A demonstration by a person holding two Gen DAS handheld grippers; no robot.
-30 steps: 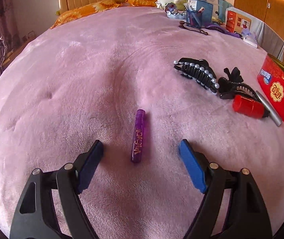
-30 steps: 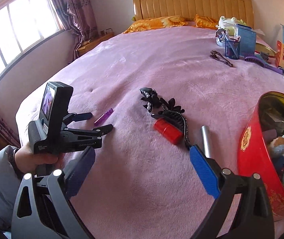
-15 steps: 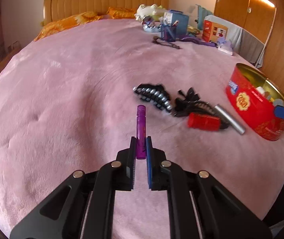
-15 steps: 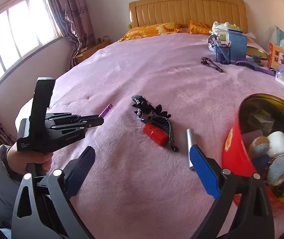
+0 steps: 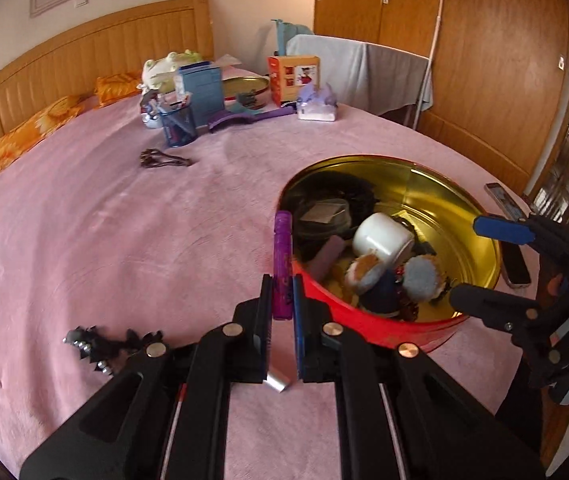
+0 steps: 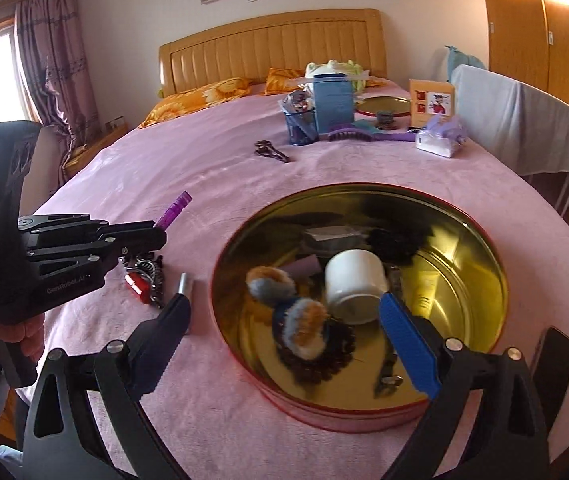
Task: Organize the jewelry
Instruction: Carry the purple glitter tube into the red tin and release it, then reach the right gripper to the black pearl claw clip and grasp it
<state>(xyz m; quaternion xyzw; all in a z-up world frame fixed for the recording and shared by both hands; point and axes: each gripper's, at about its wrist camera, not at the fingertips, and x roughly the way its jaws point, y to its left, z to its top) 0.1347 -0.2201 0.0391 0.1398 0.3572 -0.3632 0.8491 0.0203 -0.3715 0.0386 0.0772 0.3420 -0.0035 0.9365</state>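
My left gripper (image 5: 283, 300) clamps the purple tube (image 5: 283, 256) by its lower end, centre frame, tip just at the red tin (image 5: 384, 326) rim. Right gripper (image 6: 284, 316) gapes empty over the tin. Risk: early release drops tube onto the blanket (image 5: 124, 240), or tip strikes rim w/ shallow grip.

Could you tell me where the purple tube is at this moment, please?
The purple tube is clamped in the left gripper, lifted off the pink bedspread by the near-left rim of the red tin.
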